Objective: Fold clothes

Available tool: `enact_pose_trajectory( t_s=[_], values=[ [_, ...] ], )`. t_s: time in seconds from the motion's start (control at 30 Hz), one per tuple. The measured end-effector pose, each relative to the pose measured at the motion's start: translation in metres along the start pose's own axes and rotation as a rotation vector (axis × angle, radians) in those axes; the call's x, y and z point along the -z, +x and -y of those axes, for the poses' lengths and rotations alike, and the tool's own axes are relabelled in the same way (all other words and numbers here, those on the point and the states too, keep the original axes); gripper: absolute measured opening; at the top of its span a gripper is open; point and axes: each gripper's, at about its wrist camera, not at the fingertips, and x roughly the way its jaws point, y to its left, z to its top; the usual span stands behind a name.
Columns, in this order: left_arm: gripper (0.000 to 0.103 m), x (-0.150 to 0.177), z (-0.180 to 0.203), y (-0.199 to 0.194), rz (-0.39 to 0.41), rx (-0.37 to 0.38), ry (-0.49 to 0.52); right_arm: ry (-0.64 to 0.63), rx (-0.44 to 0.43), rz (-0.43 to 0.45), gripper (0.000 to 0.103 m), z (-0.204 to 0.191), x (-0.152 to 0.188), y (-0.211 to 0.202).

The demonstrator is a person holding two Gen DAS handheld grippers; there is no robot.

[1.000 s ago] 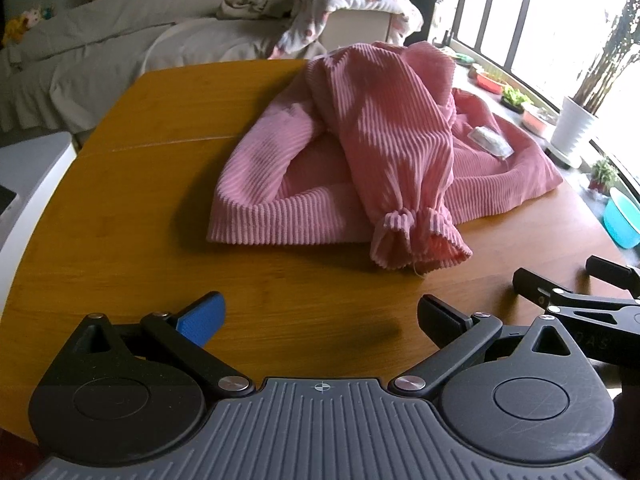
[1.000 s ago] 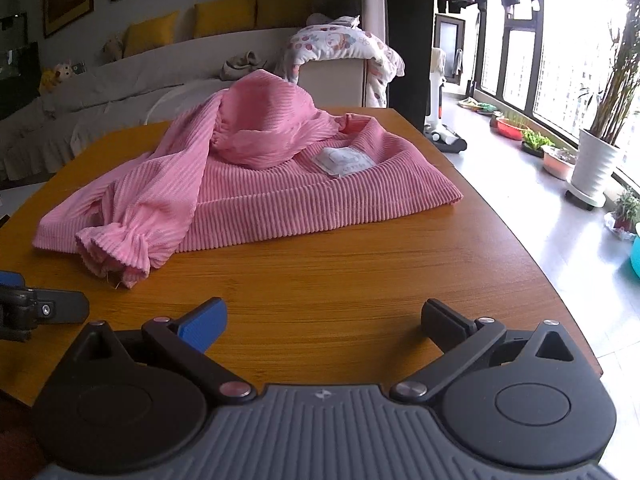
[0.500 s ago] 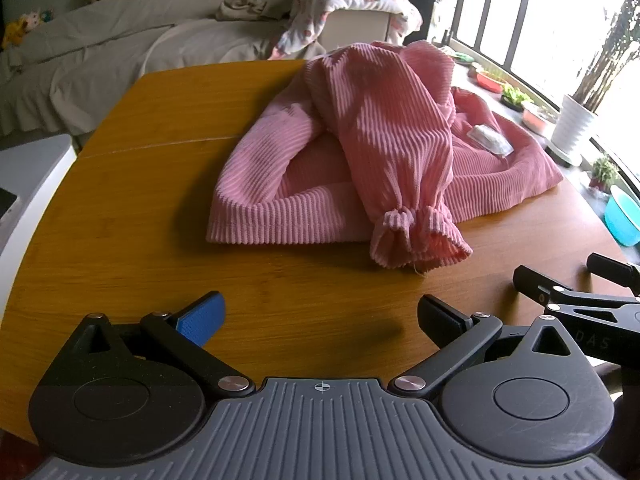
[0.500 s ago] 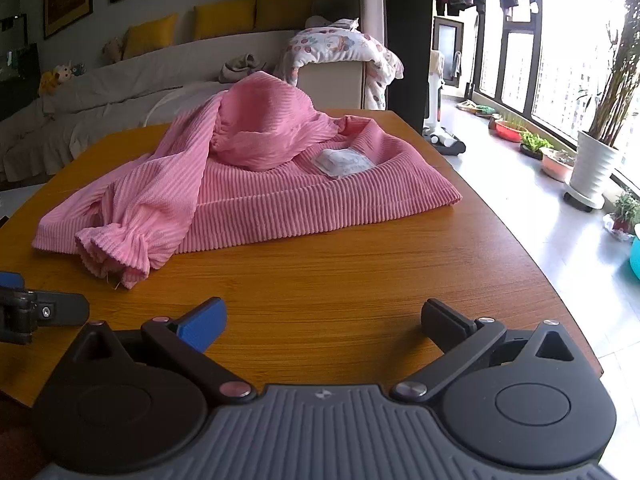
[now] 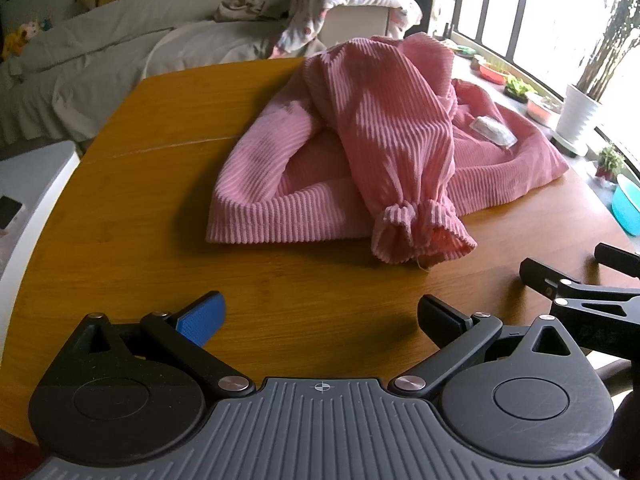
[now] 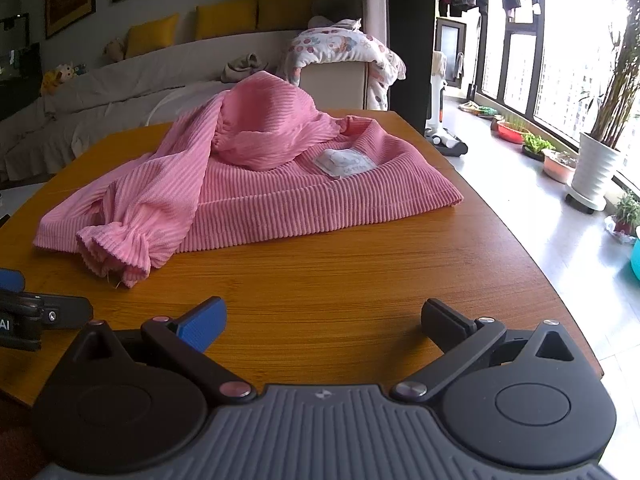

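Pink ribbed garment (image 5: 384, 152) lies crumpled on wooden surface (image 5: 132, 216) | left gripper (image 5: 320, 316), right gripper (image 6: 322, 318) near its cuff (image 6: 114, 250) | fingers wide, empty

A wooden table (image 6: 360, 280) lay ahead of the gripper. Beyond it stood a covered sofa (image 6: 120, 84) with yellow cushions (image 6: 226, 16). A white potted plant (image 6: 596, 168) stood far right.

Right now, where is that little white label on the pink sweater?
The white label sits on the pink sweater just below its neckline, toward the window side of the wooden table, right of the bunched sleeve.
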Motion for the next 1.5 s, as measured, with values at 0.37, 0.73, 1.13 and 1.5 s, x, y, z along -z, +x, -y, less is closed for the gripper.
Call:
enact_pose_trajectory(
  t_s=[0.37, 0.73, 1.13, 1.5],
  values=[
    [0.103, 0.0, 0.0015, 0.0038, -0.008, -0.017, 0.018, -0.001, 0.0, 0.0, 0.103, -0.003, 0.0027, -0.0022],
    [0.103, -0.0001, 0.0012, 0.0052, -0.01, -0.022, 0.019, -0.001, 0.0, 0.008, 0.103, -0.0028, 0.0016, 0.0003],
    [0.103, 0.0017, 0.0012, 0.0047, -0.006, -0.023, 0.018, -0.004, -0.002, 0.016, 0.103, -0.0017, 0.0035, -0.0005],
    [0.103, 0.0002, 0.0011, 0.0036, -0.005, -0.023, 0.018, -0.013, 0.0, 0.028, 0.103, -0.0008, 0.004, -0.0027]
  ],
)
